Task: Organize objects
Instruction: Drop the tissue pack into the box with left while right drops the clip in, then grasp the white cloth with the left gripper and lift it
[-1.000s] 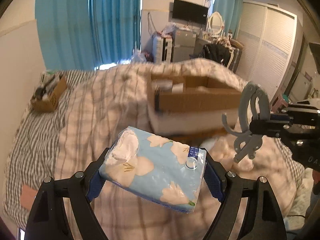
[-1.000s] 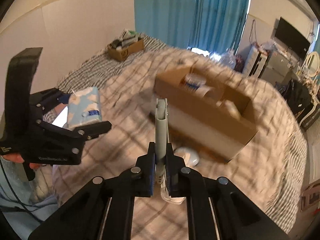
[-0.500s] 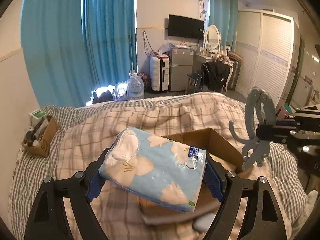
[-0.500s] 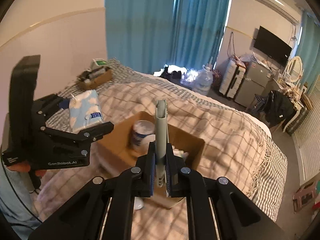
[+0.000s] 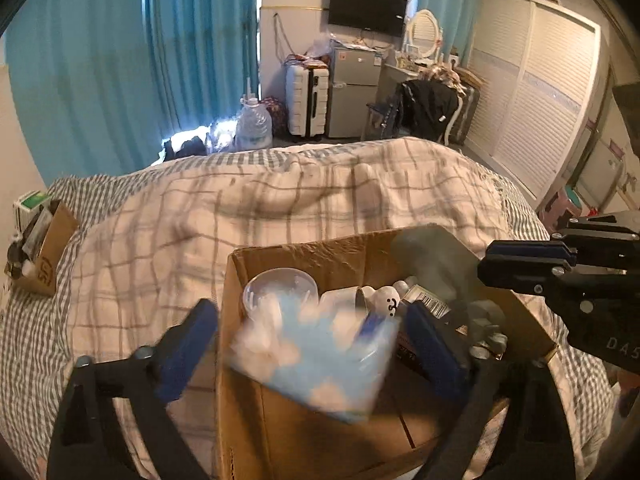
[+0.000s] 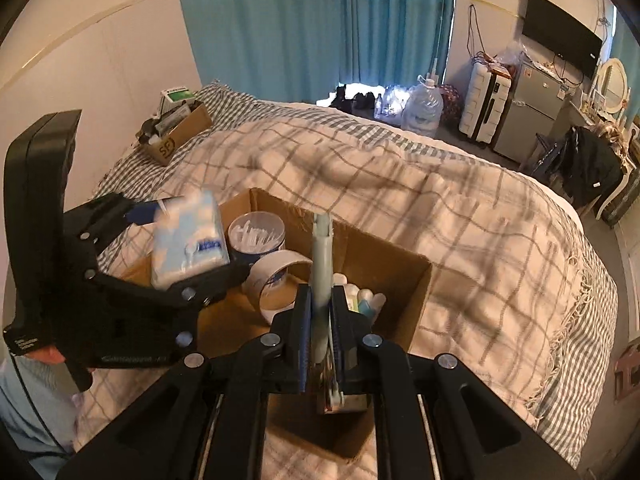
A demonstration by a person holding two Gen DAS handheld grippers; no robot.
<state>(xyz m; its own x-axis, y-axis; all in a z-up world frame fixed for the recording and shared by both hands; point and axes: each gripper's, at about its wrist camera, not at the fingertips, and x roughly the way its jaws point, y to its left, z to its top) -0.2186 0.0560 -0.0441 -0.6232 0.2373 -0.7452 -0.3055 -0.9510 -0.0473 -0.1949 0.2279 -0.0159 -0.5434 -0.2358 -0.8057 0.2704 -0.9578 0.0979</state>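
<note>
A bed with a cream plaid blanket (image 6: 460, 216) fills a bedroom with teal curtains (image 6: 312, 20). Two brown cardboard boxes are present: a large open one (image 5: 304, 420) near the tools and a small one (image 6: 176, 136) at the far edge of the bed. The left tool (image 5: 308, 344) stands spread, and the motion-blurred blue floral tissue pack (image 5: 316, 356) sits between its fingers, over the large box. The right tool (image 6: 320, 316) is clenched on a grey plastic clip (image 6: 322, 256), upright above the same box.

pale blue, white-flowered tissue pack (image 5: 316, 356), brown cardboard box (image 5: 304, 432), beige-and-grey plaid blanket (image 5: 248, 208), teal curtains (image 5: 160, 60)
</note>
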